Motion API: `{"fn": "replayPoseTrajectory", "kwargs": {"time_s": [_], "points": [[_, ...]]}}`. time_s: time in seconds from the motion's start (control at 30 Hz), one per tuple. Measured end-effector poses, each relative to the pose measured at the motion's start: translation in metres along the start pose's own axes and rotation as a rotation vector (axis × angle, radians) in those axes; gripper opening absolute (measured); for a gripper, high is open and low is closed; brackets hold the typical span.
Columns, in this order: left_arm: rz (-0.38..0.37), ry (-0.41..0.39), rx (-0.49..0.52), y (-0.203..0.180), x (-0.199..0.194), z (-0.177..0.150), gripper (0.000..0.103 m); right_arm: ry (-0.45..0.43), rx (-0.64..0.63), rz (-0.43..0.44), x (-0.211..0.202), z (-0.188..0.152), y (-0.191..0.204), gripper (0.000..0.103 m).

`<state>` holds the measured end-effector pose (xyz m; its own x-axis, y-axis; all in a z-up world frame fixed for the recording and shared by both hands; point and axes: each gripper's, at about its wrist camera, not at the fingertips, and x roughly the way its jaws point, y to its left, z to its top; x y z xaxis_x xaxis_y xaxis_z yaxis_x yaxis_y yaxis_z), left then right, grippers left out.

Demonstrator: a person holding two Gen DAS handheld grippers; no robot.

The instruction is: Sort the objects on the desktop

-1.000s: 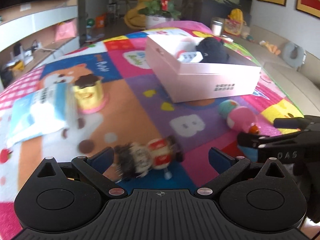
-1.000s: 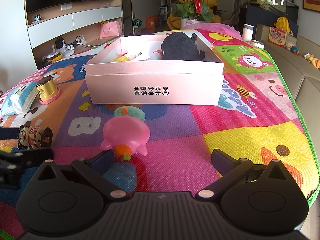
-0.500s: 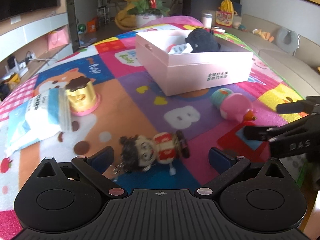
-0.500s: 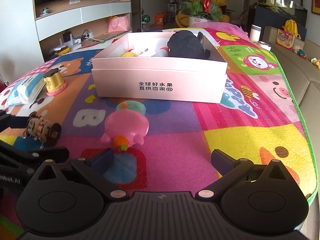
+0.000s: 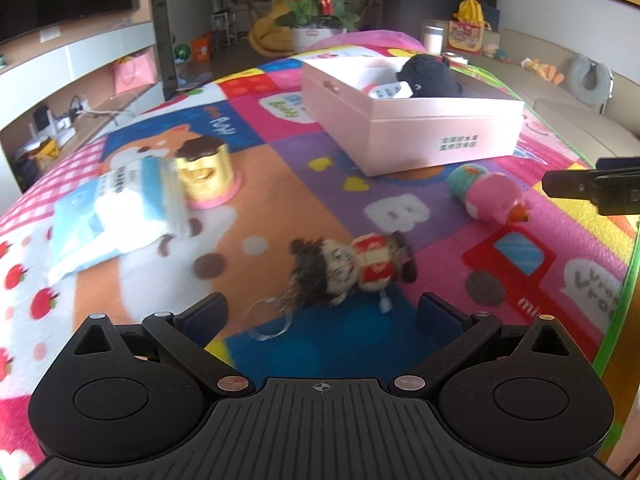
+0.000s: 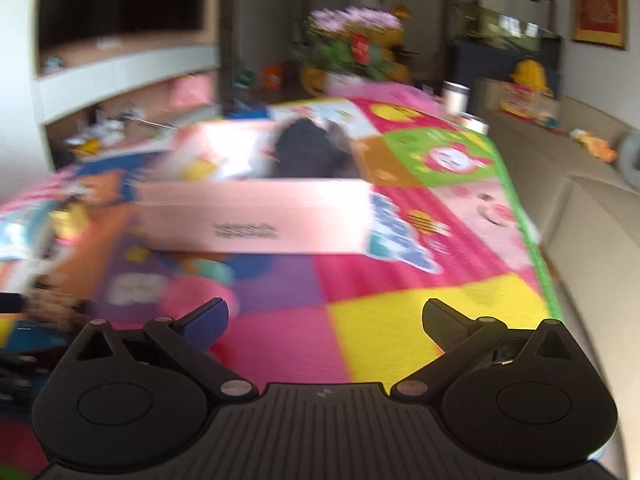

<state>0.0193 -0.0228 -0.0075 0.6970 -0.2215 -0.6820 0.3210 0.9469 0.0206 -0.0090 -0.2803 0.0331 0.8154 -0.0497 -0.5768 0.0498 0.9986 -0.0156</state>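
Note:
A small doll keychain point(image 5: 352, 270) lies on its side on the colourful play mat, just ahead of my open, empty left gripper point(image 5: 322, 314). A pink and teal toy point(image 5: 486, 196) lies to its right; in the blurred right wrist view it point(image 6: 196, 294) sits by the left finger. A pink box point(image 5: 424, 136) holds a black plush point(image 5: 432, 78) and a white item; it also shows in the right wrist view point(image 6: 256, 218). My right gripper point(image 6: 324, 320) is open and empty above the mat, and part of it point(image 5: 592, 190) shows at the left view's right edge.
A gold cup with a dark lid point(image 5: 206, 172) on a pink base and a blue-white tissue pack point(image 5: 120, 208) lie on the mat's left. A beige sofa point(image 6: 592, 216) borders the mat on the right. A flower pot point(image 5: 316, 4) stands beyond the far end.
My left gripper has drawn back and up, so the doll lies farther ahead. My right gripper has swung quickly up and to the right; its view is now blurred and the pink toy sits at lower left.

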Motion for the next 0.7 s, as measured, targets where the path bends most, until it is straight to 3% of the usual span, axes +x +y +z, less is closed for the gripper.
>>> {"fn": "replayPoseTrajectory", "kwargs": {"time_s": [0.13, 0.2, 0.27, 0.37, 0.43, 0.57, 0.7], "points": [[0.025, -0.009, -0.042, 0.014, -0.007, -0.008, 0.103, 0.031, -0.06, 0.128, 0.003, 0.003, 0.024, 0.103], [0.029, -0.013, -0.05, 0.016, -0.007, -0.008, 0.103, 0.079, -0.107, 0.152, 0.014, 0.003, 0.035, 0.102], [0.037, -0.016, -0.046, 0.014, -0.008, -0.008, 0.103, 0.089, -0.193, 0.048, 0.024, 0.002, 0.046, 0.1], [0.036, -0.023, -0.052, 0.015, -0.008, -0.009, 0.103, 0.038, -0.222, -0.229, 0.036, 0.004, 0.039, 0.1], [0.038, -0.026, -0.054, 0.014, -0.008, -0.01, 0.103, 0.018, -0.195, -0.303, 0.038, 0.006, 0.026, 0.1], [0.042, -0.03, -0.056, 0.013, -0.008, -0.01, 0.103, 0.056, -0.061, -0.128, 0.031, 0.006, 0.007, 0.1], [0.041, -0.032, -0.058, 0.014, -0.008, -0.011, 0.103, 0.077, -0.01, 0.018, 0.033, 0.005, 0.016, 0.1]]}}
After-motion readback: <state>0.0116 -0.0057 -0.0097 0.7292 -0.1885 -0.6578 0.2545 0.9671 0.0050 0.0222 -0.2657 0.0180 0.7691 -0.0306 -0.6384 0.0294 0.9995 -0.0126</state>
